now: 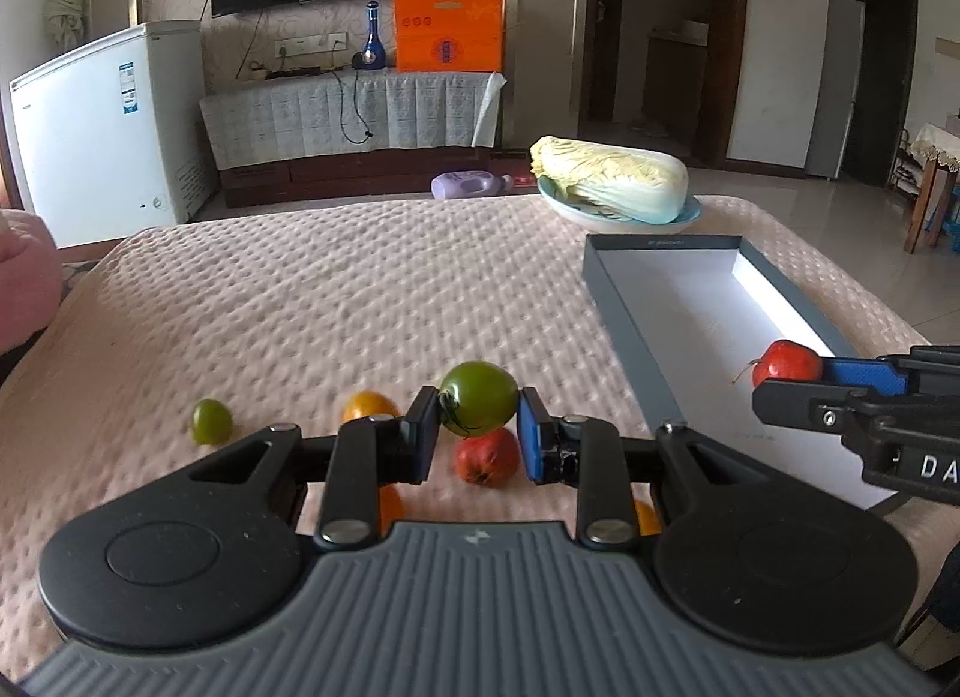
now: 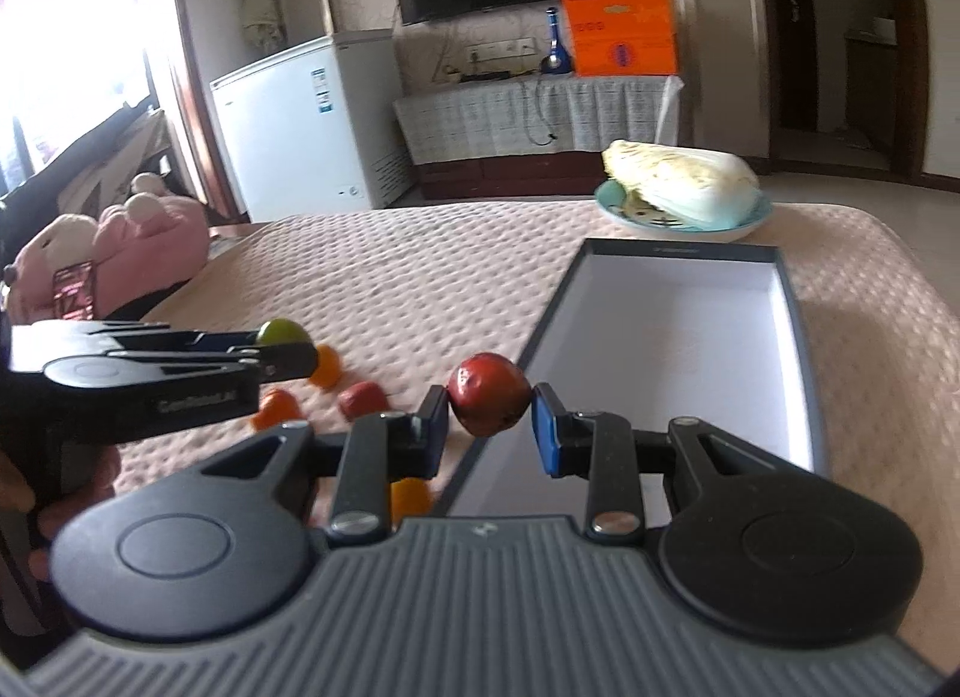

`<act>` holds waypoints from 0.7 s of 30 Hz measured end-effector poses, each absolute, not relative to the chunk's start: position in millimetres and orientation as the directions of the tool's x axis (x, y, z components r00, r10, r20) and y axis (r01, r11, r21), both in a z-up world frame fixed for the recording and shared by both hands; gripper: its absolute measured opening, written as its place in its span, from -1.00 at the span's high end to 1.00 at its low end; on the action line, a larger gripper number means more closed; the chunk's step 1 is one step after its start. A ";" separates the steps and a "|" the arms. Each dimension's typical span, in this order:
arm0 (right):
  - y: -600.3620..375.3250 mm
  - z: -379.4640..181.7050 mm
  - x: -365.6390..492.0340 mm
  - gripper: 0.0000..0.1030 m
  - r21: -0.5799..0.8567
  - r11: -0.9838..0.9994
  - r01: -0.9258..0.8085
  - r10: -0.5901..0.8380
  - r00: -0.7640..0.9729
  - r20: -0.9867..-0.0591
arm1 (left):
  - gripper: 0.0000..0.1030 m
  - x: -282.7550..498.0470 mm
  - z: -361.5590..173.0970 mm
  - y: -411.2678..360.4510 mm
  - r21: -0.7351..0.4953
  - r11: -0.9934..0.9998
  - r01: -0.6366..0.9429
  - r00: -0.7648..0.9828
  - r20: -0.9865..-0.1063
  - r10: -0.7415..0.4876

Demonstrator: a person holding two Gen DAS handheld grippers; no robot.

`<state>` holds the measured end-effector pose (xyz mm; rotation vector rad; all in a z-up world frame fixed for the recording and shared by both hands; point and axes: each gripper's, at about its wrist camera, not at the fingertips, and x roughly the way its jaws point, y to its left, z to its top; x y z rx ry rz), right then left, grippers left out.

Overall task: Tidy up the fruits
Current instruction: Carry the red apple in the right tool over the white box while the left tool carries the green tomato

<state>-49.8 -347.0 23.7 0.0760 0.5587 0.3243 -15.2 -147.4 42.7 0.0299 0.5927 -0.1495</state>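
Left gripper (image 1: 477, 433) fingers clamp a green tomato (image 1: 478, 406), right gripper (image 2: 489, 427) fingers a red fruit (image 2: 489, 403); both likely light, smooth, bruisable, best pinched gently at their widest girth.

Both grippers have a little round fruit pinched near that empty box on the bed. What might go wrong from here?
1. The green tomato in the left gripper and the red fruit in the right gripper are round and held only by the pad tips, so either might slip out.
2. A dropped fruit could roll across the bedspread instead of landing in the box.
3. The grippers are close together and could collide.
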 end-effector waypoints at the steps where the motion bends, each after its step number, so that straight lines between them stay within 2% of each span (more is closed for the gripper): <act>1: -350.8 22.8 -48.3 0.36 0.157 0.950 -0.272 0.313 0.800 -0.511 | 0.37 -13.0 42.4 -149.7 -0.020 0.987 0.157 0.818 -0.558 -0.141; 11: -389.6 18.1 -39.5 0.36 0.178 0.973 -0.145 0.220 0.813 -0.540 | 0.37 -2.0 40.7 -186.4 -0.038 0.970 0.240 0.809 -0.545 -0.221; 21: -411.6 10.9 -51.3 0.36 0.152 0.983 -0.102 0.172 0.799 -0.576 | 0.37 2.1 35.2 -233.7 -0.039 0.946 0.322 0.789 -0.541 -0.291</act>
